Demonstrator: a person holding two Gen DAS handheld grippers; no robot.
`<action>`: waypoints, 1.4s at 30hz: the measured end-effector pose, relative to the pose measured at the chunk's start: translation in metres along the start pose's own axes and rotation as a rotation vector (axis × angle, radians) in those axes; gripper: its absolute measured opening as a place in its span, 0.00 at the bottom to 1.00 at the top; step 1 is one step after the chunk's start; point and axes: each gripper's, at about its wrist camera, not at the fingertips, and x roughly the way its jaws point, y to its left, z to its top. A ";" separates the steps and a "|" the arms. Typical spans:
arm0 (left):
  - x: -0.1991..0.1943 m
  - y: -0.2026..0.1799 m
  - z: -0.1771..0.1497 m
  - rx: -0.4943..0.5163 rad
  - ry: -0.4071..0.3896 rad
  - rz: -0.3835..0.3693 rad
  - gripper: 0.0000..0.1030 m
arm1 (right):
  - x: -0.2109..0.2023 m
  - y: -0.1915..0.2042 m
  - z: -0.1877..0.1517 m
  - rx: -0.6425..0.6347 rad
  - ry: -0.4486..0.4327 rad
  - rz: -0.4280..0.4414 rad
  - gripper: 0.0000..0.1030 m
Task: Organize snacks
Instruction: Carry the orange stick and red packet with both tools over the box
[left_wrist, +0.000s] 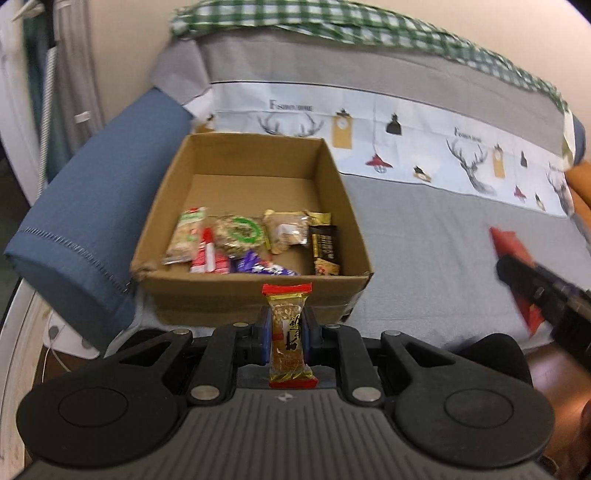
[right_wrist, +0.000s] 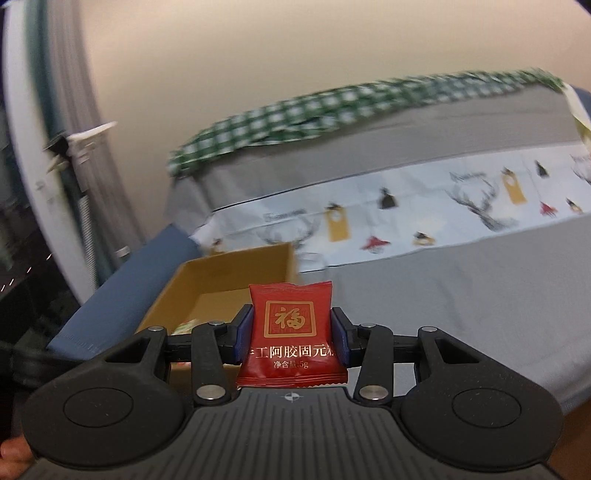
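My left gripper (left_wrist: 287, 328) is shut on a clear-wrapped nut bar (left_wrist: 289, 332) with red ends, held upright just before the near wall of an open cardboard box (left_wrist: 255, 291). The box holds several wrapped snacks (left_wrist: 240, 232). My right gripper (right_wrist: 291, 332) is shut on a red square snack packet (right_wrist: 291, 328) with gold characters, held above the sofa to the right of the box (right_wrist: 236, 273). The right gripper (left_wrist: 532, 291) and its red packet (left_wrist: 506, 240) also show blurred at the right of the left wrist view.
The box sits on a grey sofa cover (left_wrist: 424, 240) with a deer-print band (left_wrist: 406, 136). A blue armrest (left_wrist: 92, 206) lies left of the box. A green checked cloth (left_wrist: 332, 22) tops the backrest. An orange cushion (left_wrist: 580, 184) sits far right.
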 end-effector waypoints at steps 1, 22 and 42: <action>-0.003 0.003 -0.003 -0.006 -0.004 0.003 0.17 | -0.002 0.007 -0.003 -0.022 0.004 0.020 0.44; 0.008 0.029 -0.009 -0.053 0.038 -0.002 0.17 | 0.002 0.049 -0.016 -0.136 0.067 0.071 0.44; 0.067 0.066 0.059 -0.068 0.038 0.073 0.17 | 0.088 0.074 0.000 -0.188 0.140 0.088 0.44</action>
